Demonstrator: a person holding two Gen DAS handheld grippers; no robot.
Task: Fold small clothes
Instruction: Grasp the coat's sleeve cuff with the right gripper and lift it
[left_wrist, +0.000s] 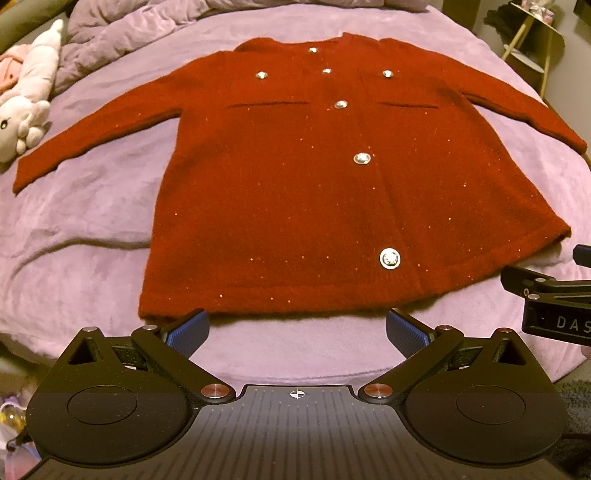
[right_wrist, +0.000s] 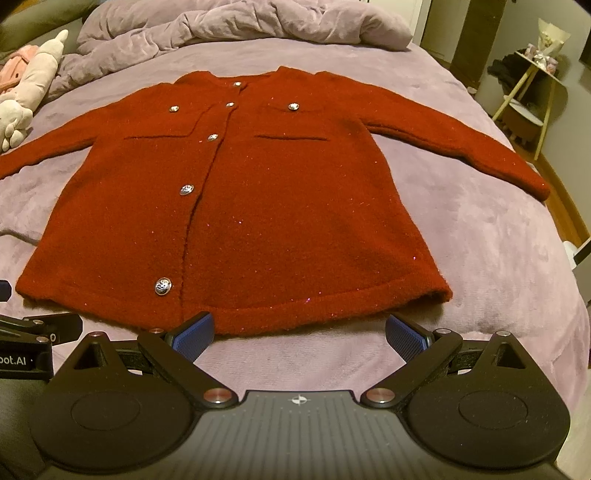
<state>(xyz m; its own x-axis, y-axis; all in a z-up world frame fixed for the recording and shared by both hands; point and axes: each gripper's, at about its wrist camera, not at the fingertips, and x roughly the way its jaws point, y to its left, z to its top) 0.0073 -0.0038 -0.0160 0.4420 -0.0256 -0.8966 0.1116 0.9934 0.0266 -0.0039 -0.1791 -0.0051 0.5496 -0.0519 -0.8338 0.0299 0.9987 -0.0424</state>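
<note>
A small red knit cardigan (left_wrist: 314, 192) with silver buttons lies flat, face up, on a purple blanket (left_wrist: 92, 221), sleeves spread to both sides and hem nearest me. It also shows in the right wrist view (right_wrist: 277, 206). My left gripper (left_wrist: 297, 330) is open and empty, its blue pads just short of the hem's left half. My right gripper (right_wrist: 299, 334) is open and empty, just short of the hem's right half. The right gripper's side shows at the left view's right edge (left_wrist: 546, 291).
A pale plush toy (left_wrist: 26, 107) lies at the bed's left edge near the left sleeve end. A bunched purple duvet (right_wrist: 229, 26) is heaped behind the collar. A small side table (right_wrist: 535, 92) stands off the bed's right side.
</note>
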